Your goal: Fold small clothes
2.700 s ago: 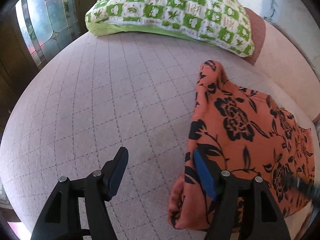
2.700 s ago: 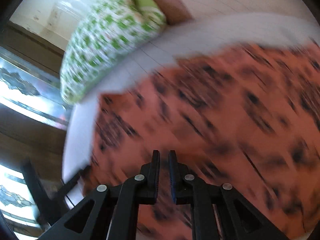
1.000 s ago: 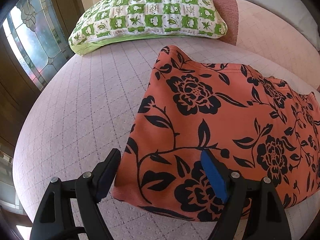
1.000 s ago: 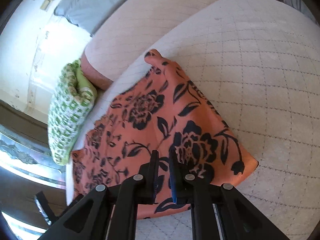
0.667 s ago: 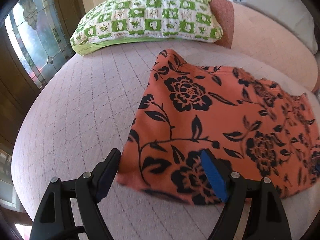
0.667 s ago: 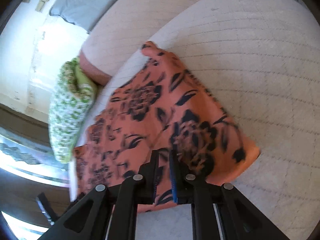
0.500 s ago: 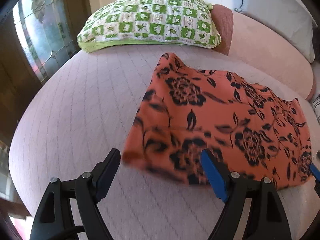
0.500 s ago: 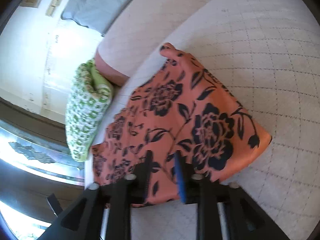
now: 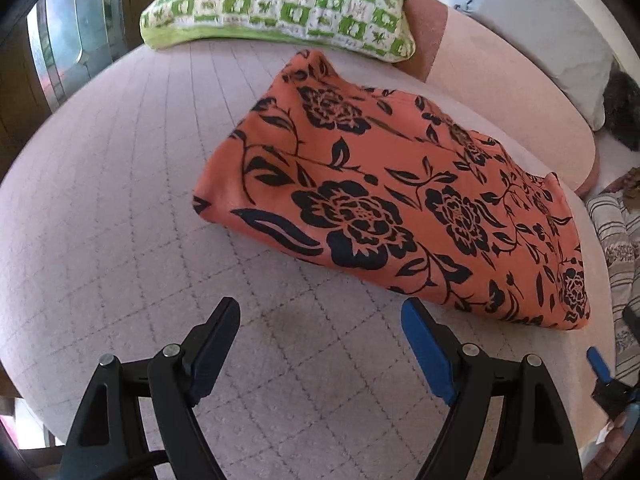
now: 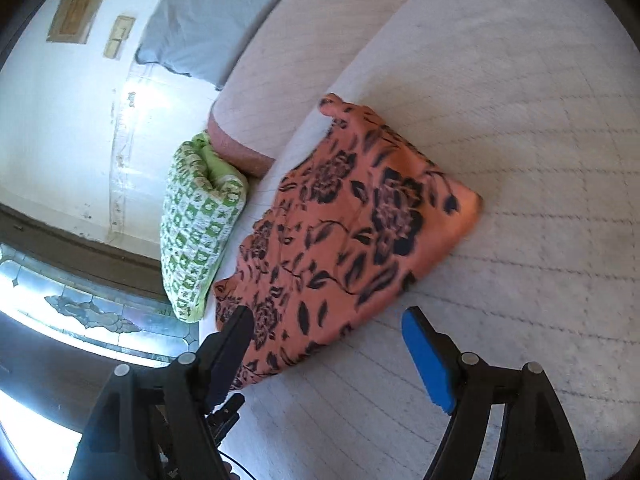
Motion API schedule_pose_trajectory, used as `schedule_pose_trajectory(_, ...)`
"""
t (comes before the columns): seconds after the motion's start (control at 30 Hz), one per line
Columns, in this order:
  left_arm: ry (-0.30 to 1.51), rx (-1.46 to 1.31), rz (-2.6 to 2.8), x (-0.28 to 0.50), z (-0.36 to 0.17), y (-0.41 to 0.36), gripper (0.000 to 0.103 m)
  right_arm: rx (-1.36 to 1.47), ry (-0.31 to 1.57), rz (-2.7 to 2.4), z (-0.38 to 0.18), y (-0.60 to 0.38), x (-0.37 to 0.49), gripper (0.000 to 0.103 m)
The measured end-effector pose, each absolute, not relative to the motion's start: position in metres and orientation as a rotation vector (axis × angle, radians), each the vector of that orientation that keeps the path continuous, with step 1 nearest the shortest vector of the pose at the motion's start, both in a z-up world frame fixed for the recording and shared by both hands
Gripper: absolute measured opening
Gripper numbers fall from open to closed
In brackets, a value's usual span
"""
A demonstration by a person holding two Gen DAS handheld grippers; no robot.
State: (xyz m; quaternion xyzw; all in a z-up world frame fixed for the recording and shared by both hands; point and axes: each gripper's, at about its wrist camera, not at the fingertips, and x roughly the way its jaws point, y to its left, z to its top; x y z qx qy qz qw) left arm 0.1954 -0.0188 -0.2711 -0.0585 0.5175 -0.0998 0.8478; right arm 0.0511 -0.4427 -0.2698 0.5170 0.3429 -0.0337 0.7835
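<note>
While both grippers stand wide and empty, the orange black-flowered cotton garment [image 9: 404,204] lies folded on the pale quilted bed [image 9: 120,168].
Right gripper [image 10: 326,334] jaws have just been opening, nothing between them; left gripper [image 9: 320,330] hovers just short of the garment; a further fold may remain.

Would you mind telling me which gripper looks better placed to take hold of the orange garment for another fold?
Probably the right gripper: its fingers have just been opening, and the garment's near edge already lies between them. The left gripper, also open, has only bare bedcover between its fingers, short of the cloth.
</note>
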Motion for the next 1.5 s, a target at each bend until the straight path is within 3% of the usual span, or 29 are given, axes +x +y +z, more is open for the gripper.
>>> schedule_pose_trajectory(0.53, 1.114, -0.44, -0.3, 0.254, -0.286, -0.015, 0.084, 1.232, 0.844, -0.076, -0.325, -0.442, 0.103, 0.079)
schedule_pose_trajectory(0.93, 0.989, -0.531, -0.317, 0.266, -0.286, -0.021, 0.082, 1.216, 0.719, -0.112, -0.331, -0.448, 0.138, 0.077)
schedule_pose_trajectory(0.97, 0.981, -0.524, -0.315, 0.267, -0.286, -0.022, 0.08, 1.206, 0.714, -0.115, -0.329, -0.447, 0.141, 0.075)
schedule_pose_trajectory(1.0, 0.976, -0.502, -0.306, 0.267, -0.285, -0.023, 0.07, 1.195, 0.714, -0.119, -0.329, -0.446, 0.144, 0.069)
schedule_pose_trajectory(1.03, 0.971, -0.476, -0.291, 0.267, -0.284, -0.024, 0.049, 1.184, 0.717, -0.124, -0.329, -0.445, 0.148, 0.058)
schedule_pose_trajectory(1.07, 0.965, -0.44, -0.259, 0.268, -0.284, -0.024, 0.038, 1.168, 0.73, -0.135, -0.331, -0.446, 0.152, 0.051)
schedule_pose_trajectory(1.1, 0.966, -0.44, -0.255, 0.268, -0.285, -0.022, 0.036, 1.157, 0.74, -0.145, -0.332, -0.446, 0.154, 0.033)
schedule_pose_trajectory(1.13, 0.968, -0.461, -0.262, 0.267, -0.287, -0.018, 0.035, 1.147, 0.751, -0.152, -0.334, -0.446, 0.156, 0.03)
schedule_pose_trajectory(1.5, 0.953, -0.445, -0.279, 0.258, -0.284, -0.016, 0.02, 0.929, 0.728, -0.203, -0.302, -0.425, 0.154, 0.018)
